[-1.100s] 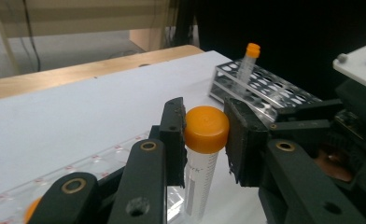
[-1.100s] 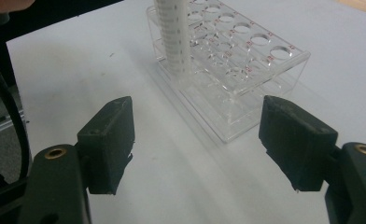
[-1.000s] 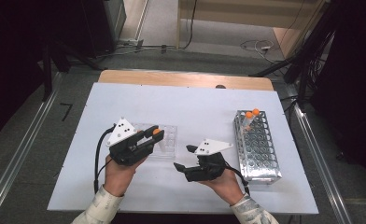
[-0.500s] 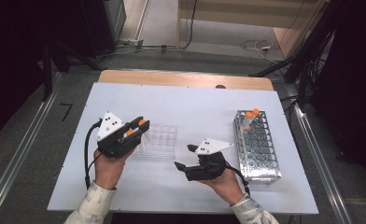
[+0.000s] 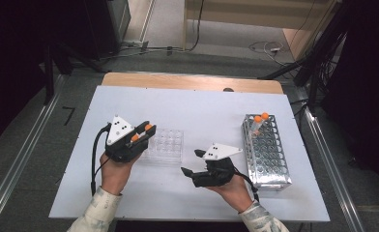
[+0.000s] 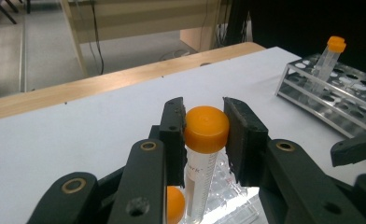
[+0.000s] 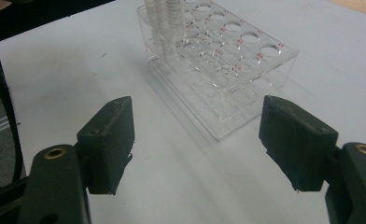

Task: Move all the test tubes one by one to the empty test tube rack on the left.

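Two grippers over white table (image 5: 197,106). Left gripper (image 5: 141,134) clamps orange-capped clear plastic tube (image 6: 202,144), above left edge of clear multi-well plate (image 5: 167,145); bare table left and beyond. Right gripper (image 5: 191,163) jaws wide, nothing between, just below plate's right corner. Metal tube rack (image 5: 267,154) near right table edge, two orange-capped tubes (image 5: 260,118) at far end.

Orange cap (image 6: 206,129) on a clear tube (image 6: 199,179) with dark, blurred print; black jaws; white table (image 5: 202,111); silvery rack (image 5: 267,153) at three o'clock.
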The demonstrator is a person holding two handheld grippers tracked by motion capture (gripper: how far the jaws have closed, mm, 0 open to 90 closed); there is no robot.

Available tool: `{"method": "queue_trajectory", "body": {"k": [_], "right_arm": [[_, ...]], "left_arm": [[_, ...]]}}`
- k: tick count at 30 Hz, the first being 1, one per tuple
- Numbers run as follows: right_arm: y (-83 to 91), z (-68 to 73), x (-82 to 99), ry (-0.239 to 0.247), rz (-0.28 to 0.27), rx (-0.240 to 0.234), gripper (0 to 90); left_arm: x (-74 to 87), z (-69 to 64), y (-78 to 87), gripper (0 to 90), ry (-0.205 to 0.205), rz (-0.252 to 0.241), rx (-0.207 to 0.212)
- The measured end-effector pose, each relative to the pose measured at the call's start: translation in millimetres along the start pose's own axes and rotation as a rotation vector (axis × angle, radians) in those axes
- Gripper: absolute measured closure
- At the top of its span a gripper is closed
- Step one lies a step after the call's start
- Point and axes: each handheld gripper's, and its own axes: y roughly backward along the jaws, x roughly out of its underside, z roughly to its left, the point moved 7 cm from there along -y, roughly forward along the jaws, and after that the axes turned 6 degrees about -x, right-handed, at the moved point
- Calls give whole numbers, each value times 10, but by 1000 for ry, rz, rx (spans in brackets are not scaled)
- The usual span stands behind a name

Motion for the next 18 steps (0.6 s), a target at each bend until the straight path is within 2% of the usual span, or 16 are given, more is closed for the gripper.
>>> {"method": "queue_trajectory", "body": {"k": [4,10,18], "right_arm": [[6,-5,0,3,-3,2,252],[9,-15,9,3,0,5,252],[22,-25,12,0,-2,11,252]], "left_arm": [[88,2,-61,704,-6,36,8],[205,-38,-139,702,-45,89,-9],[246,-31,-145,693,-49,103,-13]]}}
